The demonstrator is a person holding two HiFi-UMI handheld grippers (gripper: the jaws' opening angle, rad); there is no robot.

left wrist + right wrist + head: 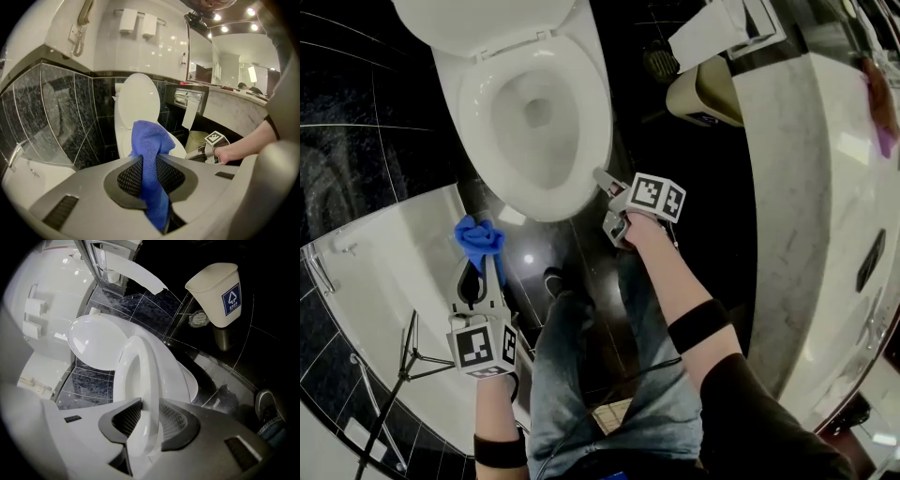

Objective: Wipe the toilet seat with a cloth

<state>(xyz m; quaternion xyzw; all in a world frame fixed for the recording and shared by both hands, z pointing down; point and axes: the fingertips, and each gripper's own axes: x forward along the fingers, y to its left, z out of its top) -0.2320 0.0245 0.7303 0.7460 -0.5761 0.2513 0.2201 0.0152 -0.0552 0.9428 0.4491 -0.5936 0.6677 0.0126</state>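
Our left tongs (480, 259) pinch the blue cloth (478, 234), our right tongs (606, 180) clamp the near rim of the toilet seat (474, 112); we judge wiping not yet begun

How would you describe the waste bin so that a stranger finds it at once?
Find the white toilet. Beside it on the dark floor, below the hanging toilet paper, stands the cream waste bin. It alone bears a blue square label.

The head camera looked steeply down from above, the toilet (530, 112) in the upper centre. The left gripper camera faced it from the front, farther off, catching the right tongs (193, 154) at lower right. The right gripper camera sat close against the seat (140, 376).
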